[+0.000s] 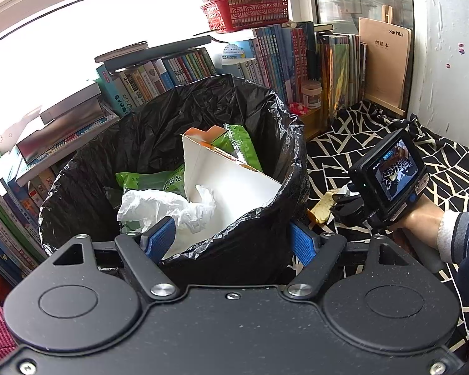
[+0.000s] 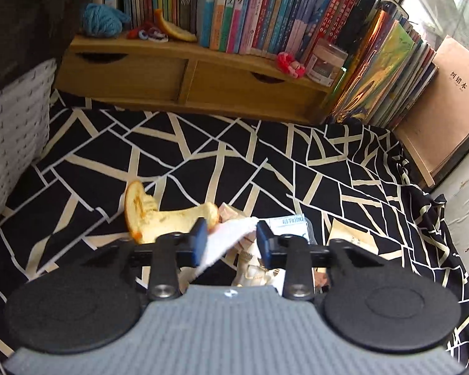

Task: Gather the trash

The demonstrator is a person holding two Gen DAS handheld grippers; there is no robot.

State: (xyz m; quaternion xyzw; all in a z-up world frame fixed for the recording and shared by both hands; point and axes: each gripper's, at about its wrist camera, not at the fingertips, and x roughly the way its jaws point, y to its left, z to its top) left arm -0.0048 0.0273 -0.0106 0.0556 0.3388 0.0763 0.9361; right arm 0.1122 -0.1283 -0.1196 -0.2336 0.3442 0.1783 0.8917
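Note:
A bin lined with a black bag [image 1: 250, 115] stands right in front of my left gripper [image 1: 231, 240]. It holds a white carton [image 1: 231, 181], green wrappers [image 1: 153, 181] and a crumpled white plastic bag [image 1: 165, 206]. The left gripper is open, its blue pads [image 1: 159, 237] spread on either side of the bin's near rim. My right gripper [image 2: 233, 237] is low over the black-and-white cloth [image 2: 203, 162], open, with a piece of white paper [image 2: 228, 237] between its fingers. An orange peel [image 2: 150, 215] lies just left of it and crumpled wrappers [image 2: 290, 223] just right.
A wooden drawer shelf [image 2: 184, 78] with rows of books [image 2: 265, 9], a blue yarn ball [image 2: 101, 20] and a small jar [image 2: 326, 62] lines the back. A white woven basket [image 2: 12, 131] stands at the left. A red basket [image 1: 247, 9] sits on top of the books.

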